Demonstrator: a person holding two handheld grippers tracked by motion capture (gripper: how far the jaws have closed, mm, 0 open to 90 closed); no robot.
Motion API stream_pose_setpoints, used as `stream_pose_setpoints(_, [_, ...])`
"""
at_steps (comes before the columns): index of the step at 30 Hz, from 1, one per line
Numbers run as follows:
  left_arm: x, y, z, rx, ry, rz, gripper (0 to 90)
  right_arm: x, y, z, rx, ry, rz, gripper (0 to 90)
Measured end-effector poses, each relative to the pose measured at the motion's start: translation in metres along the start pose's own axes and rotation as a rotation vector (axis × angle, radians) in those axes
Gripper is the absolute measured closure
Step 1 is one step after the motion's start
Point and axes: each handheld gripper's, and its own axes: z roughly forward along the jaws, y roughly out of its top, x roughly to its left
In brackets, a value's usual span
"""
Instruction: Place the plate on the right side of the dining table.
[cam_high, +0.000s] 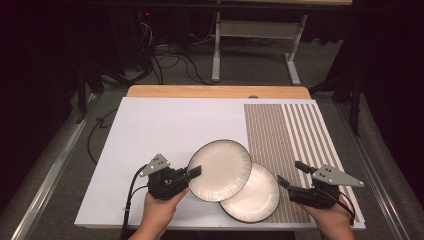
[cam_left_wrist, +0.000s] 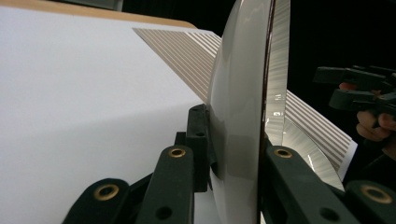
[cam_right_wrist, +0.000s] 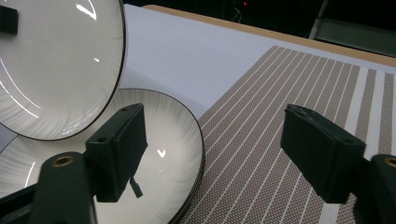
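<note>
White upper plate (cam_high: 220, 170) is clamped at its rim by my left tool (cam_high: 194, 172) and lifted off the lower plate (cam_high: 255, 195), which lies on the desk (cam_high: 165, 125). My right tool (cam_high: 290, 175) is open and empty. Placing is left, I judge.

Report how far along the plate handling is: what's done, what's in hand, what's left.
Done: the left gripper is shut on the rim of the upper plate, which overlaps the lower plate. In hand: that upper plate, seen edge-on between the jaws in the left gripper view. The right gripper stands open and empty over the striped mat. Left: probably setting the upper plate down; the lower plate lies ungripped.
</note>
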Motion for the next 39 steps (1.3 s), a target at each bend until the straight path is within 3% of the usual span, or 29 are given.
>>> stream_pose_setpoints(9, [-0.001, 0.002, -0.008, -0.045, 0.050, 0.106, 79.1, -0.004, 0.002, -0.009, -0.059, -0.011, 0.018, 12.6])
stream_pose_setpoints(15, [-0.004, 0.002, -0.009, -0.057, 0.051, 0.159, 78.9, -0.009, 0.003, -0.016, -0.087, -0.036, 0.044, 0.6])
stream_pose_setpoints(24, [-0.014, 0.005, -0.013, -0.037, 0.062, 0.281, 78.7, -0.010, 0.002, -0.018, -0.104, -0.047, 0.049, 0.6])
stream_pose_setpoints(26, [-0.014, 0.006, -0.013, -0.032, 0.064, 0.288, 78.7, -0.010, 0.002, -0.017, -0.101, -0.044, 0.035, 0.7])
stream_pose_setpoints(27, [-0.015, 0.006, -0.014, -0.028, 0.065, 0.296, 78.7, -0.008, 0.003, -0.016, -0.111, -0.026, 0.002, 0.7])
stream_pose_setpoints(33, [-0.014, 0.006, -0.015, -0.023, 0.066, 0.300, 78.7, 0.001, 0.010, -0.012, -0.116, -0.003, -0.013, 0.9])
stream_pose_setpoints(39, [-0.013, 0.007, -0.016, -0.013, 0.060, 0.305, 78.7, 0.011, 0.021, -0.001, -0.111, 0.049, -0.003, 3.0])
